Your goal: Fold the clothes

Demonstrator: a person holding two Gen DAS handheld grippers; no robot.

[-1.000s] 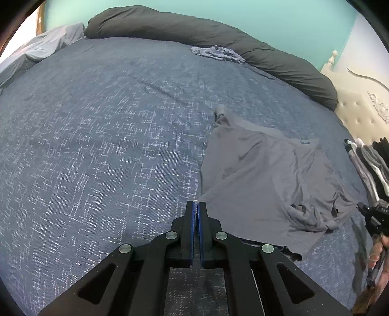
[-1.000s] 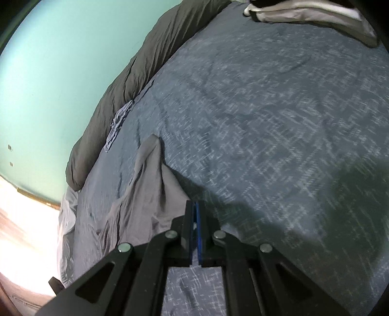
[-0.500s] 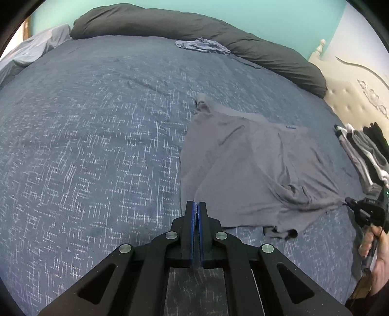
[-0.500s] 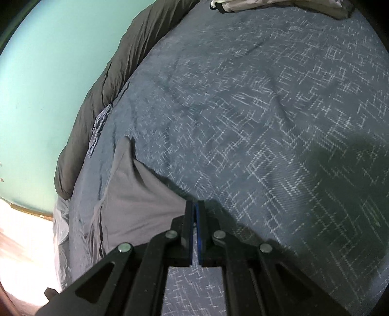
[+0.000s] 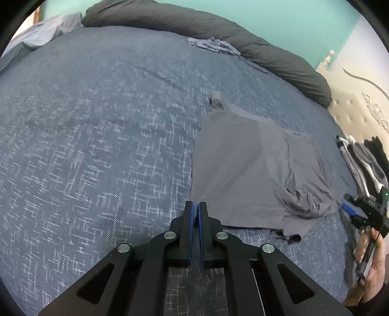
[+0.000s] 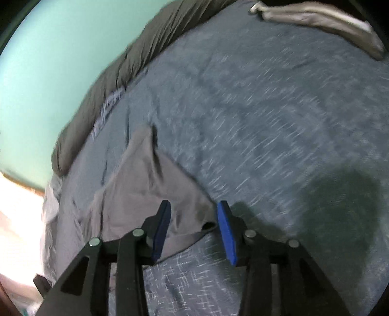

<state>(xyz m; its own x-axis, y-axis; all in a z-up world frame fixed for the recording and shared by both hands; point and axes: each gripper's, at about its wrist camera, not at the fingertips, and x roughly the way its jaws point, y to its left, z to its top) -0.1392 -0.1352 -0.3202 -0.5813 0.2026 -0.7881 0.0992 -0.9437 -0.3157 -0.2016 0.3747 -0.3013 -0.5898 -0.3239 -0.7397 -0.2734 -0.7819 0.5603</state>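
Note:
A grey garment lies spread on the blue patterned bedspread, bunched at its right corner. My left gripper is shut and empty, its tips just left of the garment's near edge. My right gripper is open, its blue pads on either side of the garment's corner, which lies loose on the bedspread. It also shows at the right edge of the left wrist view, beside the bunched corner.
A dark rolled duvet runs along the far edge under the teal wall. A small blue-grey garment lies by it. Black, white and grey clothes are stacked at the right, near a cream headboard. A pale garment lies far off.
My right gripper has opened and let go of the garment's corner, which now lies on the bed. The left gripper stays shut and has shifted slightly over the bed.

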